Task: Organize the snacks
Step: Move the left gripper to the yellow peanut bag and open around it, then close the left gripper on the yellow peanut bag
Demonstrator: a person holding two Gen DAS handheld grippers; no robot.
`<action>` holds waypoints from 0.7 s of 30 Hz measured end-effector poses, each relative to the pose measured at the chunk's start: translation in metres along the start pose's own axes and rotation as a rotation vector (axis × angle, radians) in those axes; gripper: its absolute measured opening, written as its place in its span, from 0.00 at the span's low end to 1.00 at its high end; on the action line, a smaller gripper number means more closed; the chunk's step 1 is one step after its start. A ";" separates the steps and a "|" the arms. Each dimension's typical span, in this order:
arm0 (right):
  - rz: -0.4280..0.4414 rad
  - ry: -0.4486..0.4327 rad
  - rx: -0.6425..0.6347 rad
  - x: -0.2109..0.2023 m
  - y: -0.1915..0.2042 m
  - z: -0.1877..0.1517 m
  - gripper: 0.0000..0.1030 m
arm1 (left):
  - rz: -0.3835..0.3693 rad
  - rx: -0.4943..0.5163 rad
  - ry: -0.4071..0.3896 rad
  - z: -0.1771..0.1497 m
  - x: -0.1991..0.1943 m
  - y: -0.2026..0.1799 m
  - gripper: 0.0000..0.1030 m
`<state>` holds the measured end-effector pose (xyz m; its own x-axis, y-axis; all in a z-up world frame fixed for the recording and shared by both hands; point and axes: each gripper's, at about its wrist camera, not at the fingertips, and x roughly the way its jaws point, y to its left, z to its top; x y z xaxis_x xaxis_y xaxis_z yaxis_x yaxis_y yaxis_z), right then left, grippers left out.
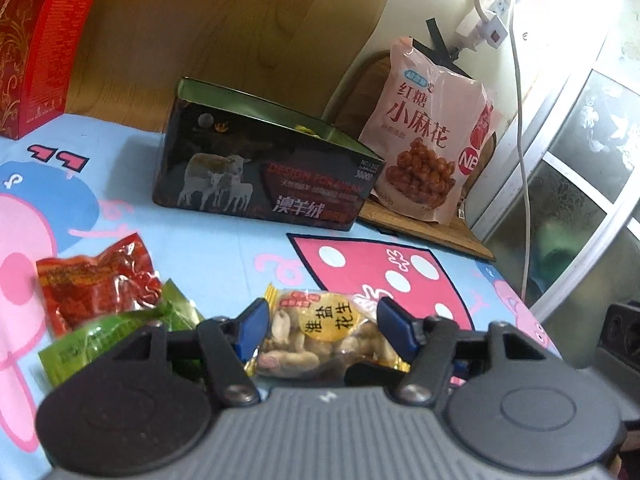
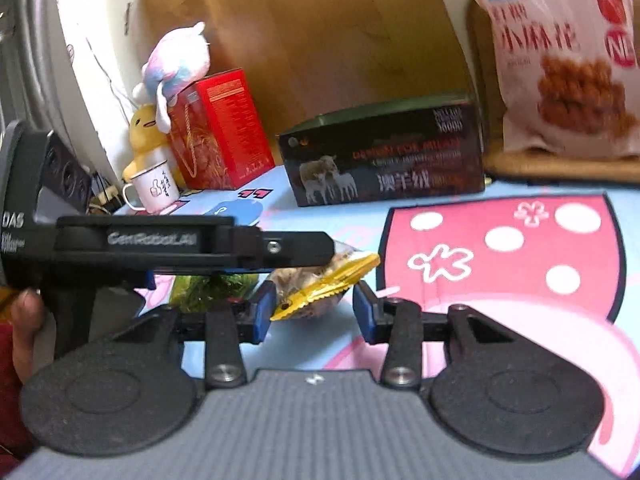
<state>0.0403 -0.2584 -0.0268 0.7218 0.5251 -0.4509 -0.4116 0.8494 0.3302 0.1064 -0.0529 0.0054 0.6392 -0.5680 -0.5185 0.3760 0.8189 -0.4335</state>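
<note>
A clear peanut packet [image 1: 320,332] with yellow edges lies on the cartoon sheet between the blue pads of my left gripper [image 1: 322,322], whose jaws stand open around it without pressing it. A red snack packet [image 1: 96,284] and a green packet [image 1: 116,340] lie to its left. An open dark box with sheep pictures [image 1: 264,172] stands farther back. In the right wrist view my right gripper [image 2: 314,310] is open, with the packet's yellow end [image 2: 328,284] between its pads. The left gripper [image 2: 192,246] crosses from the left over the packet.
A pink snack bag [image 1: 428,132] leans on a wooden board [image 1: 424,228] right of the box. A red gift box [image 2: 218,128], plush toys [image 2: 176,60] and a white mug [image 2: 154,190] stand at the back left. A power strip and cord [image 1: 520,100] hang on the wall.
</note>
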 end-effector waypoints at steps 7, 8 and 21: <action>-0.026 0.011 0.014 -0.003 -0.001 -0.002 0.58 | -0.034 -0.043 -0.036 0.004 -0.009 0.009 0.70; -0.031 0.010 0.014 -0.004 -0.001 -0.002 0.59 | -0.033 -0.047 -0.045 0.004 -0.011 0.011 0.72; -0.017 0.056 -0.080 -0.004 0.017 -0.008 0.74 | -0.041 -0.034 -0.010 0.004 -0.007 0.010 0.74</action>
<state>0.0258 -0.2461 -0.0264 0.6977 0.5107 -0.5025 -0.4445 0.8586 0.2554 0.1089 -0.0402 0.0074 0.6306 -0.6001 -0.4921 0.3791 0.7915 -0.4794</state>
